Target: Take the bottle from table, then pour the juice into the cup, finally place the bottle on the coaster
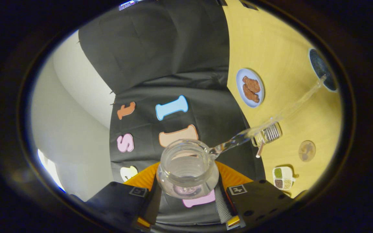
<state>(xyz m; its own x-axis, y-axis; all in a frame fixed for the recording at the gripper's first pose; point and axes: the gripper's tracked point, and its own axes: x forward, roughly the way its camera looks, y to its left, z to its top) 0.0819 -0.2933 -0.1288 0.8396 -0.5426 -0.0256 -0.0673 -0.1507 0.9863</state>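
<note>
My gripper [188,191] is shut on a clear bottle [188,166], which I hold tipped far over on its side between the two fingers, its open mouth facing forward. A thin clear stream [270,121] leaves the mouth and arcs across the yellow table [270,42] to the rim of a dark round cup [322,68] far beyond the fingers. A little liquid pools in the bottle's lower side. The round brownish coaster [307,150] lies flat on the table, nearer the fingers than the cup and off to the side of the stream.
A pale blue plate [242,81] with brown food sits beside the stream. A ribbed clear glass [270,132] with a stick in it lies under the stream's path. A white compartment dish of grains [283,178] stands near the coaster.
</note>
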